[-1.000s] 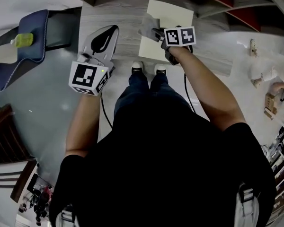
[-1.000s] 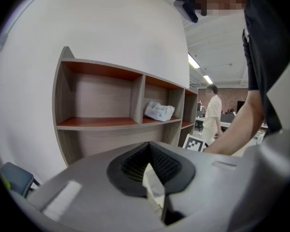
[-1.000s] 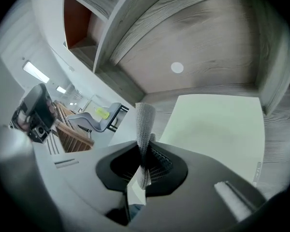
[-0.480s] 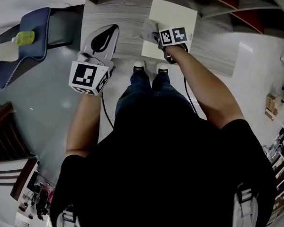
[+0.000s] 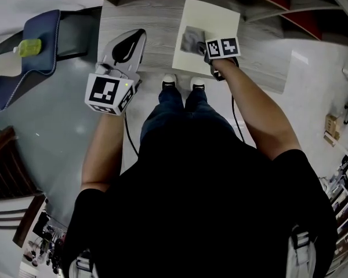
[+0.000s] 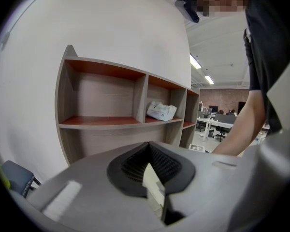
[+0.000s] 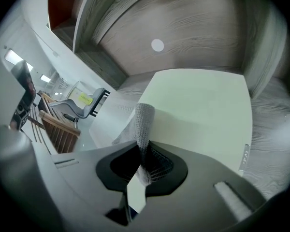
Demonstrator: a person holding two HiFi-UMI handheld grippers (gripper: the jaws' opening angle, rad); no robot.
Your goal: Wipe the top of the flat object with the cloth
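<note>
head view: grey cloth (image 5: 191, 39) lies on the cream flat object (image 5: 217, 16), right gripper (image 5: 204, 44) at it, left gripper (image 5: 130, 42) off to the side | left gripper view: jaws pressed together, nothing in 'em | right gripper view: jaws pinching the cloth, which hangs onto the flat object

Even indoor light, soft shadows; strong fisheye bending, dark vignetted corners; near gripper bodies blurred.

The person is wearing a black short-sleeved shirt (image 5: 203, 213), dark blue jeans (image 5: 174, 112) and white shoes (image 5: 169, 81). The left tool (image 5: 133, 39) and right tool (image 5: 203, 43) are showing pale grey shells with black pads (image 6: 130, 163), each carrying a white cube (image 5: 107, 92) with black square markers and trailing a black cable (image 5: 127, 141)
</note>
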